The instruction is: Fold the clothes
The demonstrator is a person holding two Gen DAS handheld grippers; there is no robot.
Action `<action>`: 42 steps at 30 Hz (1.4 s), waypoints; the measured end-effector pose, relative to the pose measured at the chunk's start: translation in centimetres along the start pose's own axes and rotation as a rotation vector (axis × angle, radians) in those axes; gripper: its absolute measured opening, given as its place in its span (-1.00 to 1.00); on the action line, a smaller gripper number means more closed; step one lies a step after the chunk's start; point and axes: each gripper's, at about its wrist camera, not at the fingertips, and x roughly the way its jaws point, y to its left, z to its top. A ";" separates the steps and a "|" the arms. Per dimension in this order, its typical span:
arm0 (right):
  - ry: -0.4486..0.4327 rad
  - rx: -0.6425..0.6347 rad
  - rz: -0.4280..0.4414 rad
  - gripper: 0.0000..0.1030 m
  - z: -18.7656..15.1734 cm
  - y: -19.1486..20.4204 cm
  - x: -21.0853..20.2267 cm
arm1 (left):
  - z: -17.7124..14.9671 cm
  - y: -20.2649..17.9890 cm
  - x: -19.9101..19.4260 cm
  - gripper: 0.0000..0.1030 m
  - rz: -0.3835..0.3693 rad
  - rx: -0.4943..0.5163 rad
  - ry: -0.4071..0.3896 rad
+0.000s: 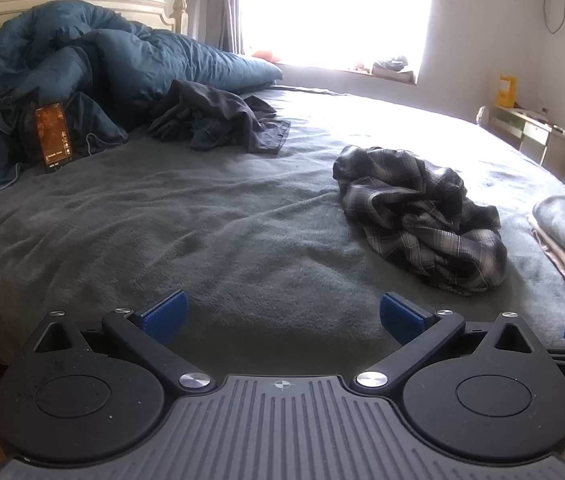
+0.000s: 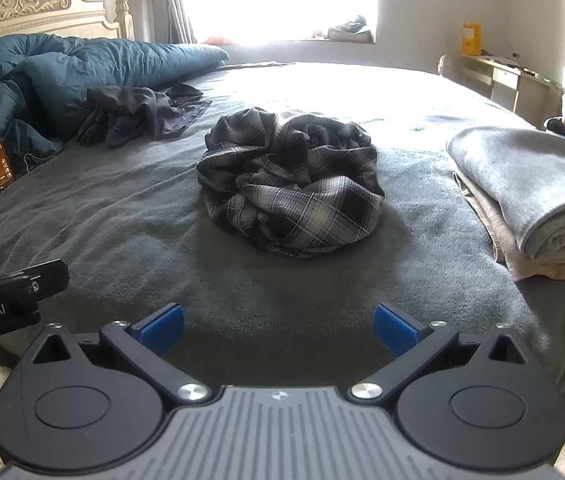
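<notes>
A crumpled black-and-white plaid shirt lies in a heap on the grey bed sheet; in the right wrist view the shirt is straight ahead. A dark crumpled garment lies farther back by the blue duvet and also shows in the right wrist view. My left gripper is open and empty, over the near bed edge, short and left of the plaid shirt. My right gripper is open and empty, just short of the shirt. The left gripper's side shows at the right view's left edge.
A bunched blue duvet lies against the headboard with a lit phone propped on it. Folded grey and beige cloths are stacked at the bed's right. A desk and window sill stand beyond.
</notes>
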 end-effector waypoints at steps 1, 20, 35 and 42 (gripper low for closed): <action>-0.001 0.002 -0.001 1.00 0.0 0.0 0.0 | 0.0 0.0 0.0 1.00 0.001 -0.001 -0.001; 0.001 0.012 -0.005 1.00 -0.2 0.0 0.0 | -0.3 -0.1 -0.1 1.00 0.018 0.011 0.003; 0.007 0.010 -0.009 1.00 -0.2 0.2 0.3 | -0.4 -0.1 0.2 1.00 0.020 0.016 0.011; 0.010 0.009 -0.012 1.00 -0.2 0.2 0.5 | -0.4 -0.3 0.4 1.00 0.020 0.016 0.015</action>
